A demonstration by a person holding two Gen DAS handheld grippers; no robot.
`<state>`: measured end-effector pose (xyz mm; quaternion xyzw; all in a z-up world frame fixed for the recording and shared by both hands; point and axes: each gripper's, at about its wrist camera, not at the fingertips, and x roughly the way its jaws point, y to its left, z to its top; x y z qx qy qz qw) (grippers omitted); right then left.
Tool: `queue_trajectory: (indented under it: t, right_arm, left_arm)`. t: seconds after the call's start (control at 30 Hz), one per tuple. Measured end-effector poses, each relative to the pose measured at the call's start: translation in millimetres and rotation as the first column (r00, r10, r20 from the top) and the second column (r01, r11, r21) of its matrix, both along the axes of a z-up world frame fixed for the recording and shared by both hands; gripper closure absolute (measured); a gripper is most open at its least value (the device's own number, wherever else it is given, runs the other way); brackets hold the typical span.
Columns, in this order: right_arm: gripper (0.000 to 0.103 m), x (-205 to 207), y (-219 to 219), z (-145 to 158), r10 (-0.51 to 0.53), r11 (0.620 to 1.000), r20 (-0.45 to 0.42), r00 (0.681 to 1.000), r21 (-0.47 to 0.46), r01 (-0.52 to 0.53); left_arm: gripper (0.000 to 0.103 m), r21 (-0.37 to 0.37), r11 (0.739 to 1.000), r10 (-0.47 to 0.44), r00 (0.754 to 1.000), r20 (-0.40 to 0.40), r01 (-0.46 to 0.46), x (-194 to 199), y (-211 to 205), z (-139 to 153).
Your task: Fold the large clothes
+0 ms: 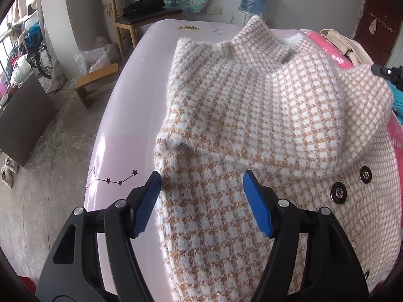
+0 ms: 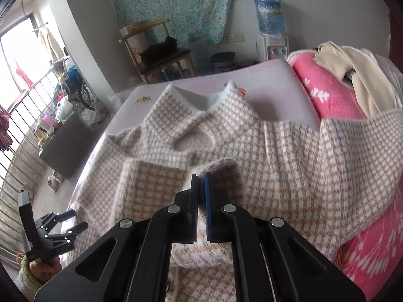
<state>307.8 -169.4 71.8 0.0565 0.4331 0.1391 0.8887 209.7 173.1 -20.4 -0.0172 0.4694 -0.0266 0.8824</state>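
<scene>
The checked coat lies spread on a pale pink table, collar at the far end and two dark buttons near its right edge. The right claw is pressed together, pinching a fold of the coat's fuzzy cloth and holding it raised above the rest. The left claw stands spread, hovering over the coat's near left part; whether its pads touch the cloth cannot be told. A pink blanket lies to the right.
</scene>
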Motion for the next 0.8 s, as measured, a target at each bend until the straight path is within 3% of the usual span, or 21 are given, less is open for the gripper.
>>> queue_trajectory:
  t: [0.1,0.17,0.3,0.4,0.47,0.53,0.8]
  right_arm:
    - [0.098,1.5,-3.4,6.9,-0.017,1.0,0.024,1.0,-0.004,0.017]
    - [0.098,3.2,-11.0,-3.9,-0.038,0.999,-0.012,0.999,0.002,0.038]
    - [0.098,10.0,-33.5,-50.0,-0.075,0.997,-0.164,0.984,0.007,0.077]
    - [0.096,11.1,-60.2,-78.4,-0.099,0.988,-0.286,0.953,0.083,0.127]
    - [0.086,7.8,-74.6,-86.1,-0.093,0.98,-0.327,0.94,0.139,0.145]
    - [0.058,5.1,-82.7,-88.0,-0.092,0.979,-0.34,0.936,0.144,0.148]
    - [0.056,14.7,-71.4,-106.0,-0.04,0.993,-0.388,0.921,0.087,0.08]
  left_arm:
    - [0.039,-0.001,1.0,0.005,1.0,0.0,-0.005,0.0,1.1,-0.9]
    - [0.039,0.003,1.0,0.005,1.0,-0.001,-0.005,-0.3,1.1,-1.8]
    - [0.039,0.023,1.0,0.002,1.0,-0.006,-0.002,-0.4,0.8,-4.5]
    - [0.039,0.03,1.0,0.003,1.0,-0.007,-0.003,-1.4,1.3,-5.4]
    - [0.039,0.025,1.0,0.008,1.0,-0.008,-0.008,-2.1,3.4,-4.9]
    - [0.039,0.032,0.999,0.015,1.0,-0.002,-0.015,-2.8,5.0,-3.2]
    - [0.039,0.033,0.998,0.054,0.999,0.0,-0.054,-3.4,9.7,-7.7]
